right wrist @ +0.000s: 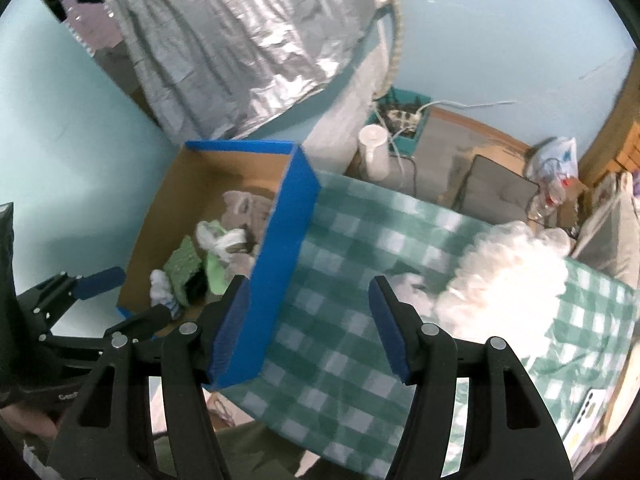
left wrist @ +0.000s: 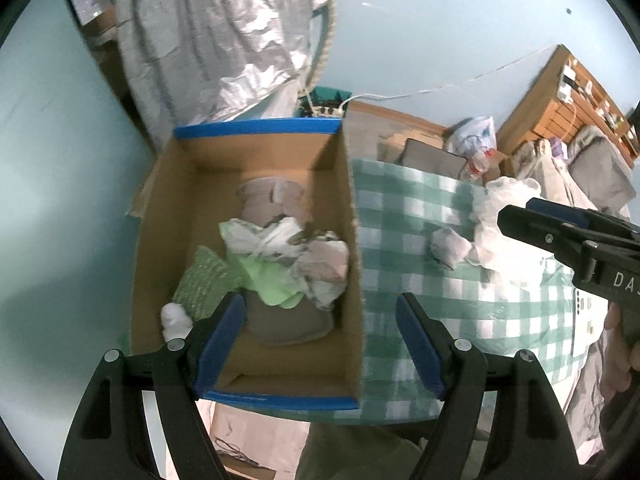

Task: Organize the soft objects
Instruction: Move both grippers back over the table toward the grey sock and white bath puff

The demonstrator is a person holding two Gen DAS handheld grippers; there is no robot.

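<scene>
An open cardboard box with blue-taped rims stands at the left end of a table under a green checked cloth. Inside it lie a green knitted piece, a light green cloth, crumpled white material, grey fabric and a white sock. A fluffy white heap rests on the cloth to the right. My left gripper hangs open over the box's right wall, holding nothing. My right gripper is open above the cloth beside the box, left of the heap.
A silvery quilted cover hangs behind the box. On the floor beyond the table are a power strip, a white cylinder, a grey cushion and a plastic bag. A flat white phone-like thing lies at the table's right end.
</scene>
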